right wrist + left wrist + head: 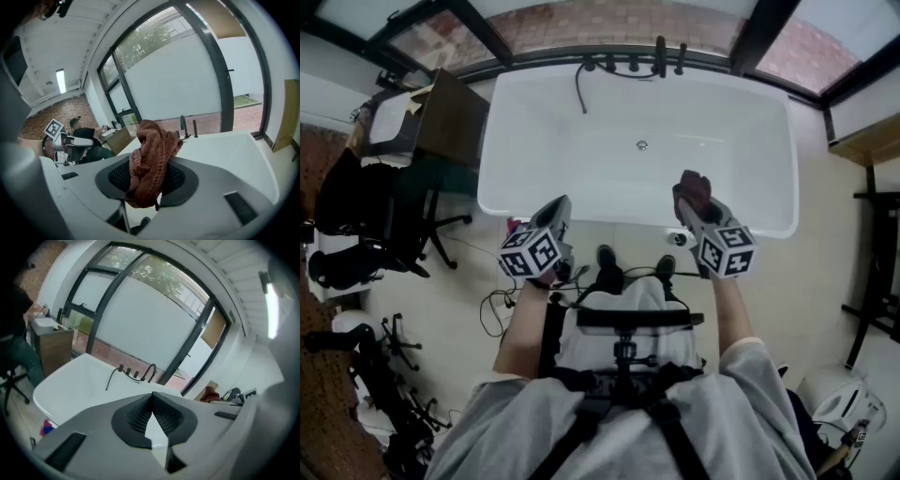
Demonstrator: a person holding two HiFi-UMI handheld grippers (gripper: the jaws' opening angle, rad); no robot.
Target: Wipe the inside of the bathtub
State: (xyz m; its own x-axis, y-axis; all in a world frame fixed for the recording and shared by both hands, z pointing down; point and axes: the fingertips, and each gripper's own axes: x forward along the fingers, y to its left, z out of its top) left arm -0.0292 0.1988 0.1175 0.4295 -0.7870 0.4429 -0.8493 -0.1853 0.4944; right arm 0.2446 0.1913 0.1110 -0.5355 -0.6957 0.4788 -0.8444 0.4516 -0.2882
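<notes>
Bathtub (534,159) fills the upper middle of the head view, looking hard and probably slick, with nothing on it to grasp. The soft, limp cloth (152,140) hangs bunched, pinched in the right gripper (150,166). The left gripper (151,397) is closed on nothing. Only the head view shows the drain (642,145).

No readable text, brand or number anywhere. Only black-and-white square markers without letters show: on the cubes of the left gripper (560,204) and right gripper (691,192), plus one on a person's head rig (60,139).
</notes>
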